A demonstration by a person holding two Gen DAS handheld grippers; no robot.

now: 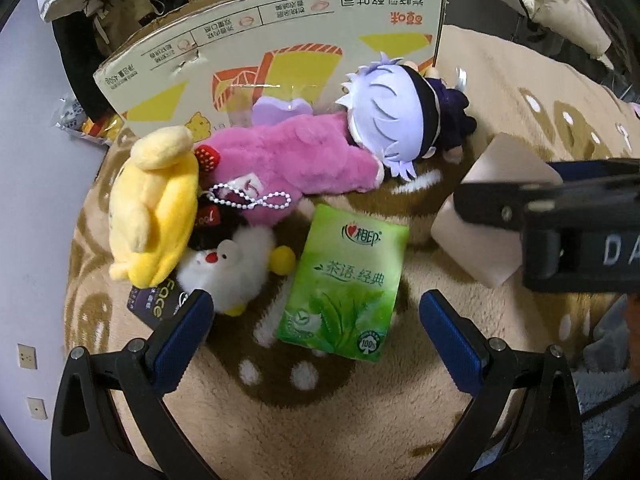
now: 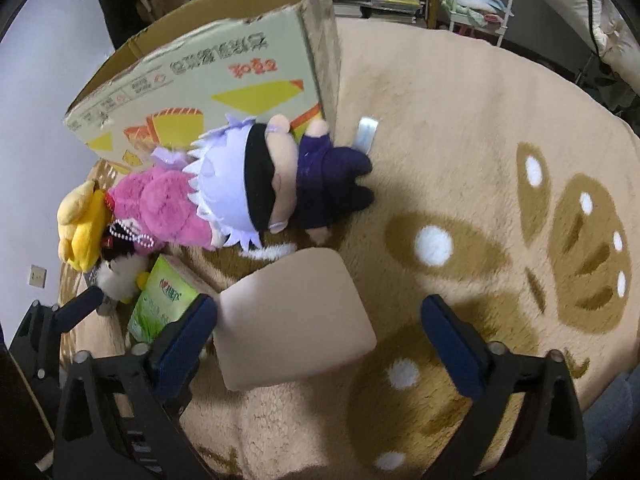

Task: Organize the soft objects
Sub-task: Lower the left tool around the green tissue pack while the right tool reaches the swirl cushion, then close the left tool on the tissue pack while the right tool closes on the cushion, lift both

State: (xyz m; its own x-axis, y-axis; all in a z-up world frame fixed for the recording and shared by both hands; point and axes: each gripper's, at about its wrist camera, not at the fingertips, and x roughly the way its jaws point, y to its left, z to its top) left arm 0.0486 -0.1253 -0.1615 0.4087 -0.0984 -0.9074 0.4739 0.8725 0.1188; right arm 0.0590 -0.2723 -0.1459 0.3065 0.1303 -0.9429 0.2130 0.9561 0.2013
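Left gripper point(image 1: 316, 336): jaws spread wide, holding nothing; green tissue pack point(image 1: 346, 280) lies flat on the rug point(image 1: 320, 408) between and just ahead of its fingers.

Right gripper point(image 2: 320, 332): jaws spread wide, empty; beige block point(image 2: 294, 316) lies between the fingers, nearer the left one; whether it touches that finger cannot be told.

Ahead-left of the left gripper: yellow plush point(image 1: 154, 208), white plush point(image 1: 230, 266) and pink plush point(image 1: 288, 160), bunched together and overlapping. A dark packet point(image 1: 154, 304) under the white plush is mostly hidden, lettering partly readable. Bead chain point(image 1: 248, 198) lies across the pink plush.

Farther ahead: white-haired doll point(image 1: 394, 120), face turned away in the left view, lying against the cardboard box point(image 1: 280, 36). Box interior not visible.
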